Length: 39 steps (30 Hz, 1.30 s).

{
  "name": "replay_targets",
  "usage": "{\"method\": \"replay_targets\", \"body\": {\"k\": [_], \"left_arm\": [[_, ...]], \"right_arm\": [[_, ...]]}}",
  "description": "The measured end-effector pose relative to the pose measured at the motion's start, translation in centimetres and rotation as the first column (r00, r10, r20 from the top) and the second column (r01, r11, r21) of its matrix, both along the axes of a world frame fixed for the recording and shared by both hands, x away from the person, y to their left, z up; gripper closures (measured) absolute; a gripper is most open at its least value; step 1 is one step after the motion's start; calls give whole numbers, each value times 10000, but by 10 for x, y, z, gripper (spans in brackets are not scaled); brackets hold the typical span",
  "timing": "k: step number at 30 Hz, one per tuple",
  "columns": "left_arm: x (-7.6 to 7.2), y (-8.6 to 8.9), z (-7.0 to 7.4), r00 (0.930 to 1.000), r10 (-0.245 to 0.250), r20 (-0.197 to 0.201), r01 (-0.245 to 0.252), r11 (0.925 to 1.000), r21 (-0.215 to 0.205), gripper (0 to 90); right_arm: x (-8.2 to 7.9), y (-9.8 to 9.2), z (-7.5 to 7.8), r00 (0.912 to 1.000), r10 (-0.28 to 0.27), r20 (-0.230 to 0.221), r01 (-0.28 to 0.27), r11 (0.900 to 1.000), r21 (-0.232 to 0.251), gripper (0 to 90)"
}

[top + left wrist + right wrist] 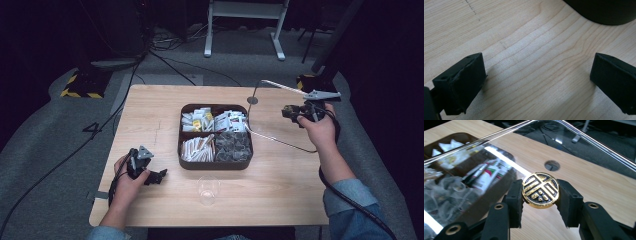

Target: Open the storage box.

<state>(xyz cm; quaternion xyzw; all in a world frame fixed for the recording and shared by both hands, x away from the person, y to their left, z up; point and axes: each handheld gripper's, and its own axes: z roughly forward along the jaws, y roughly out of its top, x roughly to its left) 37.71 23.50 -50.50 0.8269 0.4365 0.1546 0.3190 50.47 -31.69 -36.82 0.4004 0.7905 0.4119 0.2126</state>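
1. The clear lid was a flat pane, glass or acrylic, with a bright metal rim; it looked rigid, slick and probably breakable if dropped or knocked.
2. The safest hold seemed to be its round gold knob, embossed with a black pattern, where the right tongs were pinching it from both sides.
3. The lid was held tilted in the air, above the right side of the surface and just beside the dark tray.
4. The tray's four compartments held packets and tea bags, uncovered.
5. The left tongs stood spread apart and empty, low over the bare wood.
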Motion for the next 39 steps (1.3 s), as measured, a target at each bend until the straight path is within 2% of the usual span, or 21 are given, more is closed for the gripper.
{"method": "replay_targets", "body": {"k": [2, 5, 11, 21, 22, 26, 31, 39], "left_arm": [[0, 0, 0, 10000, -1, -1, 1, 10000, 1, 5], [0, 0, 0, 10000, 1, -1, -1, 10000, -1, 6], [0, 0, 0, 10000, -1, 0, 1, 10000, 2, 6], [0, 0, 0, 10000, 2, 0, -2, 10000, -3, 6], [0, 0, 0, 10000, 2, -1, -2, 10000, -3, 6], [0, 0, 0, 10000, 0, 1, 0, 10000, 1, 5], [0, 0, 0, 10000, 2, 0, -2, 10000, -2, 5], [0, 0, 0, 10000, 1, 0, -1, 10000, 1, 5]], "right_arm": [[1, -12, -5, 9994, -327, -117, 328, 9993, 150, 587], [2, -19, -8, 9988, -447, -224, 452, 9987, 218, 587], [8, -32, -21, 9971, -709, -281, 712, 9974, 78, 586], [14, -34, -47, 9973, -622, -393, 605, 9973, -410, 587], [16, -34, -54, 9968, -628, -485, 608, 9973, -405, 587], [17, -34, -62, 9962, -636, -600, 614, 9974, -375, 587], [18, -31, -79, 9948, -642, -793, 613, 9974, -388, 587], [20, -29, -94, 9949, -627, -790, 582, 9966, -580, 587]]}}
